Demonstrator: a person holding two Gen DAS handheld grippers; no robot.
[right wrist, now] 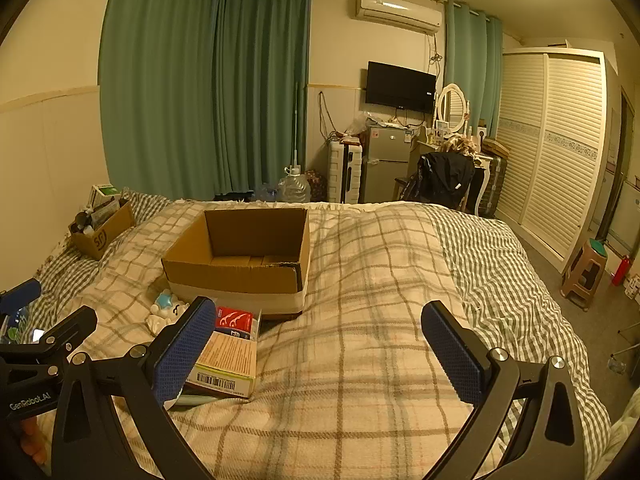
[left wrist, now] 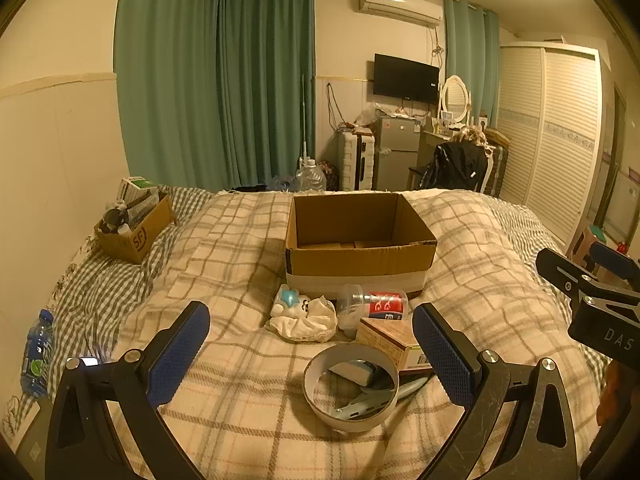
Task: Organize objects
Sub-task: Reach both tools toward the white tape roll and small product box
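Clutter waits in a loose heap on the plaid blanket [left wrist: 224,240], just in front of the open cardboard box [left wrist: 360,232], which looks empty apart from its folded bottom flaps. That layout suggests the box is the intended container and the pile was gathered close to it so each item needs only a short carry. Nearest the left gripper [left wrist: 310,346] lies a tape roll [left wrist: 350,386] with what seems a small tool and a pale pad showing through its ring. Beside it sits a small carton [left wrist: 394,340], then a clear tub with a red label [left wrist: 372,304] on its side, and a white soft toy with a blue star [left wrist: 302,316].

Both grippers hover low over the bed, pointing toward the box. The left gripper is spread wide and holds nothing, its blue pads framing the tape roll, probably lined up for a first pick. The right gripper [right wrist: 318,348] is likewise wide apart and empty, aimed at bare blanket to the right of the pile, its left pad overlapping the carton in its own view.
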